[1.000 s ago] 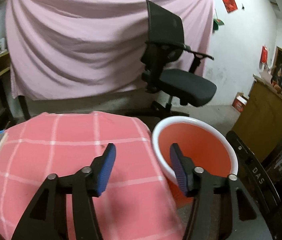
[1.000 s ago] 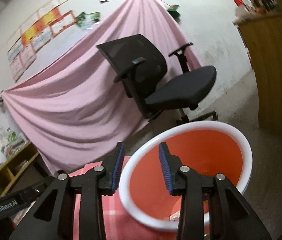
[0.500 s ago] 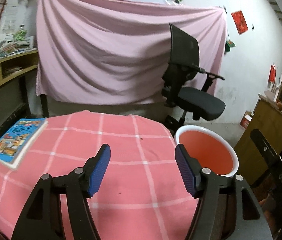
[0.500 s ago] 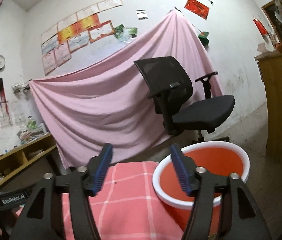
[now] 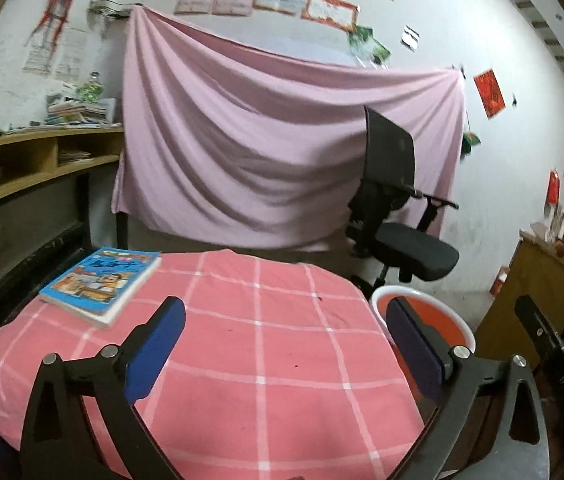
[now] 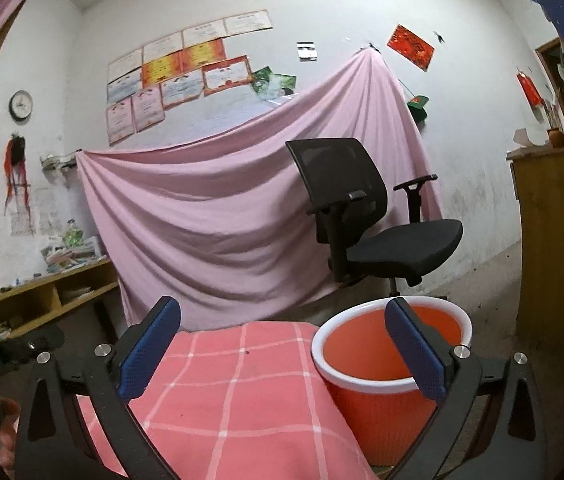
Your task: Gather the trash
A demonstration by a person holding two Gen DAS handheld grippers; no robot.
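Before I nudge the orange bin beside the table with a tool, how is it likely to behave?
The orange bin looks like thin ribbed plastic, and what shows of its inside is bare, so it is probably light and would slide or tip easily. Its white rim looks wider than its body, so a push near the top seems likelier to tilt it. The walls may flex.

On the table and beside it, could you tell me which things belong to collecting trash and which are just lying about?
For the job:
- orange bin
- left gripper, open, empty
- right gripper, open, empty

Lying about:
- blue book on pink checked tablecloth
- black office chair
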